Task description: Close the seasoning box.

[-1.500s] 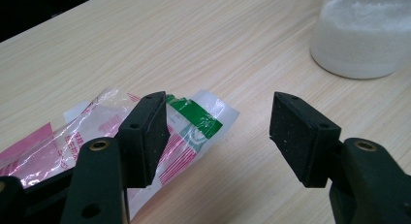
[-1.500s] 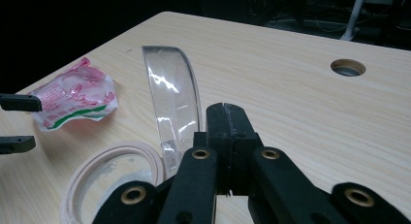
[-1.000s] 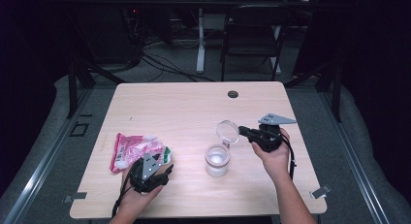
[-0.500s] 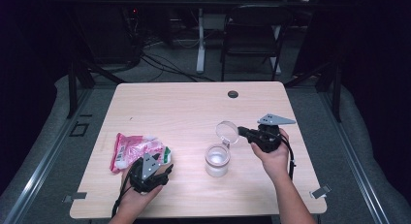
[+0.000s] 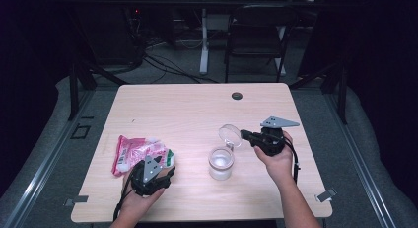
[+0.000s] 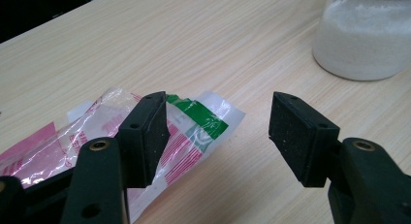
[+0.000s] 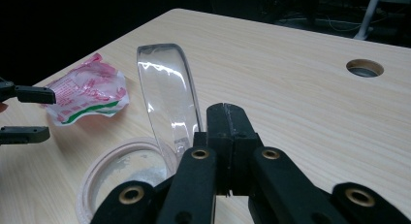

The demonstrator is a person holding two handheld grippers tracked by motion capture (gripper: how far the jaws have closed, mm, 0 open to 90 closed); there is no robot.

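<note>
A glass jar (image 5: 220, 163) part-filled with white grains stands open at the table's middle right; its rim (image 7: 121, 170) shows below the right jaws. My right gripper (image 5: 245, 135) is shut on the edge of the jar's clear round lid (image 5: 230, 135), which it holds upright just above the jar's far side (image 7: 167, 93). A pink, white and green plastic bag (image 5: 135, 151) lies flat at the front left. My left gripper (image 5: 164, 172) rests by the bag's near corner, open, its left pad over the bag's green edge (image 6: 194, 122) with bare wood between the jaws.
A round cable hole (image 5: 237, 95) sits near the table's far edge. A dark chair (image 5: 256, 40) and cables stand beyond the table. The jar (image 6: 363, 40) is a short way ahead and to the right of the left jaws.
</note>
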